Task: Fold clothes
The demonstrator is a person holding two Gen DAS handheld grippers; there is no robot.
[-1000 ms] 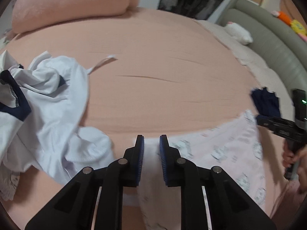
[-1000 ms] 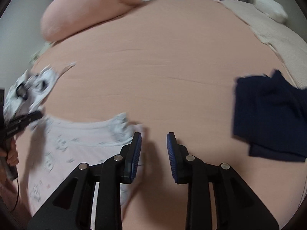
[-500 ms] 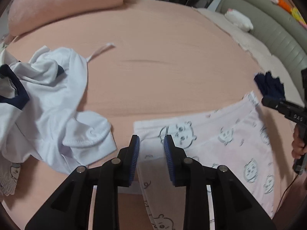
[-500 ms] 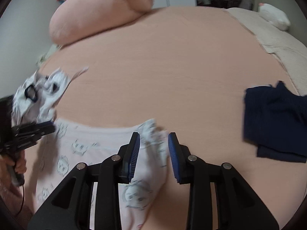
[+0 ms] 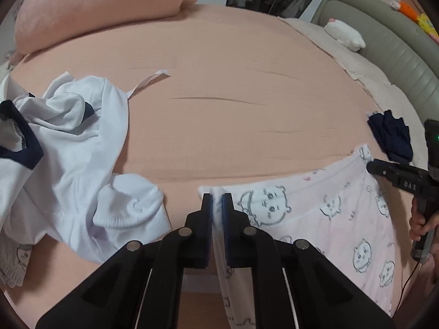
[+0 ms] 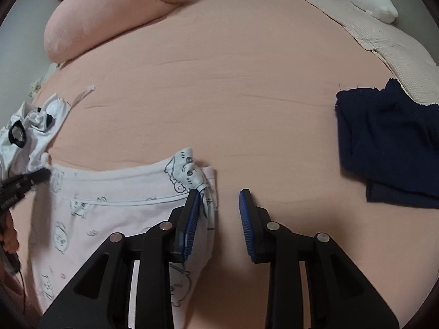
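We've got pink pyjamas (image 5: 343, 219) flat on bed (image 5: 233, 82); left gripper (image 5: 216, 205) fingers closing, pinching waistband corner; right gripper (image 6: 218, 205) fingers spread, other corner bunched against left finger (image 6: 192, 213); white shirt (image 5: 68, 150) crumpled left; navy garment (image 6: 389, 142) right.

Both wrist fisheyes sit just behind their tongs, looking steeply down and close across the pink bed (image 5: 247, 68), sharing the cartoon-print pink garment (image 5: 343, 219) from opposite ends.
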